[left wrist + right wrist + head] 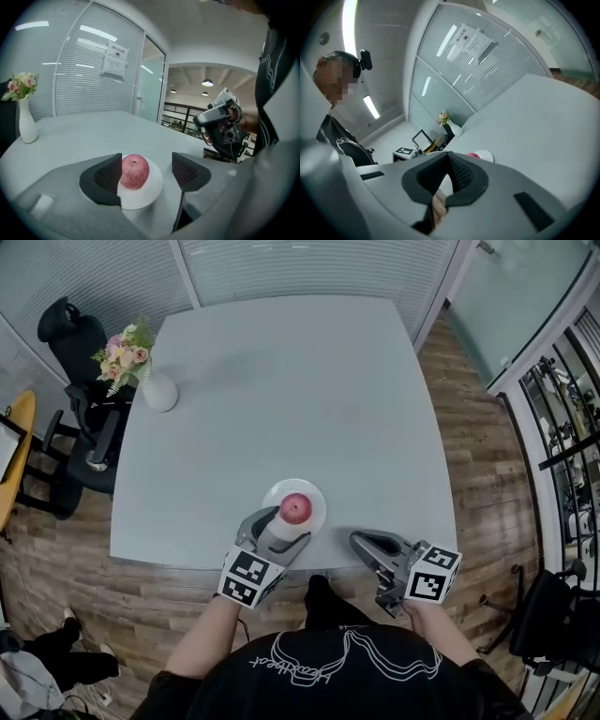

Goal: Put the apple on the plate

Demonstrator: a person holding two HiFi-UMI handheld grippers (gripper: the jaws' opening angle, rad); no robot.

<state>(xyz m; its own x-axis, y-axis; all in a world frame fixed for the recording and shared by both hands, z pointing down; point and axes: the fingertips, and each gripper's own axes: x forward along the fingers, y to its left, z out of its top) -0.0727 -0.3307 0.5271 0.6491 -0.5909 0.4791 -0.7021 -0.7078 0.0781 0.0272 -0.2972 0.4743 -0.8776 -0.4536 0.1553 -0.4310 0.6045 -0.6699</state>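
A red apple (296, 508) rests on a small white plate (317, 513) near the front edge of the grey table (281, 381). My left gripper (277, 527) is open just behind it. In the left gripper view the apple (135, 171) sits on the plate (151, 188) beyond the wide-apart jaws of the left gripper (146, 164), near the left pad, and neither pad presses on it. My right gripper (360, 540) hovers at the table's front edge to the right of the plate, shut with nothing in it. The right gripper view shows that gripper (449, 161) with jaws together, and the apple (473, 155) and plate (488, 156) just past them.
A white vase of flowers (155, 388) stands at the table's far left corner. Black office chairs (80, 343) are beside the table on the left. Glass partitions with blinds run behind it, and wood floor surrounds it.
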